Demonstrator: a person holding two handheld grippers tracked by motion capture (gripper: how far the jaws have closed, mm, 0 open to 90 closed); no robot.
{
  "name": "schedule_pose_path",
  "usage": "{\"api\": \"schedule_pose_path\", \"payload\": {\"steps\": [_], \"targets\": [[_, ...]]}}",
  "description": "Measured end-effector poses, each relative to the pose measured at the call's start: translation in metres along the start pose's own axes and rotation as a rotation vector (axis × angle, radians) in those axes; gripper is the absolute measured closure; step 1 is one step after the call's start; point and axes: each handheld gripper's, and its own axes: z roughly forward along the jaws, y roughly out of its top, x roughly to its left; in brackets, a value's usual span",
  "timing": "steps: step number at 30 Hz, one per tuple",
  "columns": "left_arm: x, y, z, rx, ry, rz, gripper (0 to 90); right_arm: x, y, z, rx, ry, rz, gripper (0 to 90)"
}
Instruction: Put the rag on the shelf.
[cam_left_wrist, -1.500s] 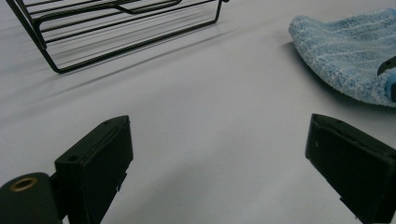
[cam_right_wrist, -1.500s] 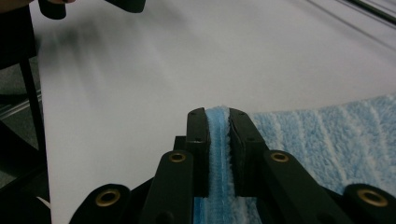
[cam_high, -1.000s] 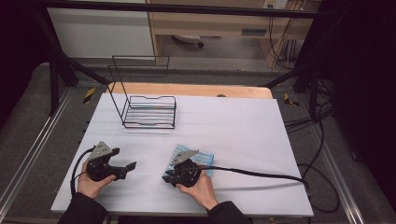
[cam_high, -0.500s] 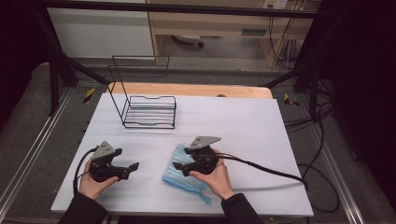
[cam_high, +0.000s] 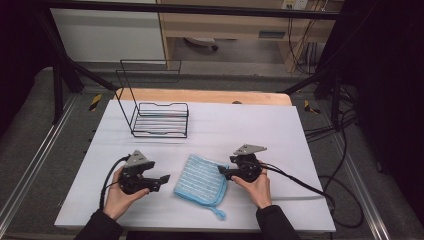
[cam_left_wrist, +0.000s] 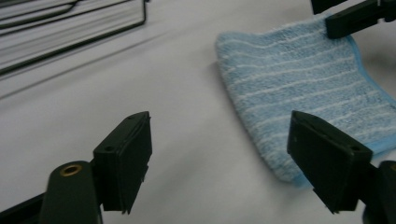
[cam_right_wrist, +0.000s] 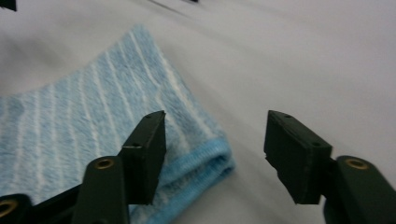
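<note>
The folded blue cloth (cam_high: 201, 181) lies flat on the bench (cam_high: 280, 130) near the front edge, between both grippers. The left gripper (cam_high: 162, 179) has just been closing, jaws still apart and empty. The right gripper (cam_high: 221, 170) has also just been closing, jaws apart beside the cloth's right edge. Risk: a shallow bite catches only the top layer, so the fold opens.

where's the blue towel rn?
In the high view the folded blue striped towel lies flat on the white table, near the front edge, between the left gripper and the right gripper, in front of the black wire rack.
</note>
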Motion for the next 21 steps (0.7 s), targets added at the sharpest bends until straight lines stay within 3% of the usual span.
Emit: {"api": "schedule_pose_path", "payload": {"steps": [7, 14, 21], "targets": [[-0.027, 0.006, 0.032, 0.101, -0.075, 0.014, 37.5, -0.006, -0.008, 0.010, 0.048, 0.014, 0.042, 55.4], [-0.035, -0.008, 0.038, 0.159, -0.100, 0.012, 52.7, -0.004, -0.011, 0.014, 0.065, 0.027, 0.071, 61.1], [-0.038, -0.011, 0.041, 0.173, -0.116, -0.043, 64.4, -0.004, -0.011, 0.017, 0.064, 0.050, 0.081, 68.0]]}}
